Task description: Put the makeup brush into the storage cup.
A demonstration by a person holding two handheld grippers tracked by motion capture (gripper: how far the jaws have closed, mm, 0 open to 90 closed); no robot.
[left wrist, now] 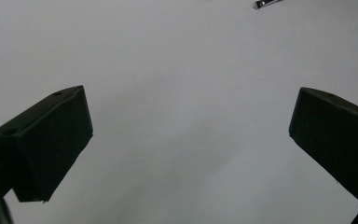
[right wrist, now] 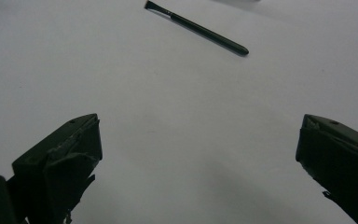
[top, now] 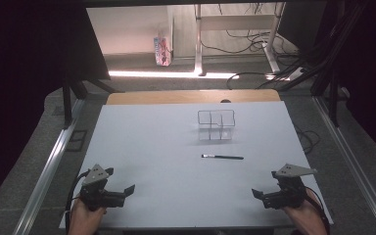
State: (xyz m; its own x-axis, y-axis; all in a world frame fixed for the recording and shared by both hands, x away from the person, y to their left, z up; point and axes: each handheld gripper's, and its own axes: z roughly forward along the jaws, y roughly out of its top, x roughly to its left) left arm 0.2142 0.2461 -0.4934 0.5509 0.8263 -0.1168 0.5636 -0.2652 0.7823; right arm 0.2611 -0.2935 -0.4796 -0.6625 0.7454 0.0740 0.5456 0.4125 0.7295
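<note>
The work in hand looks like picking up the thin black brush [top: 222, 157], which lies flat on the white table [top: 142, 147] right of centre, nearer the right edge than the left, just in front of the clear divided organizer [top: 216, 125]. The right gripper [top: 265, 195] sits closer, by the near right corner. To grip well, it should come down across the brush's handle, jaws straddling it squarely, and close low against the surface. Both the right gripper and the left gripper [top: 122, 191], near the near left corner, stand wide apart and hold nothing.
</note>
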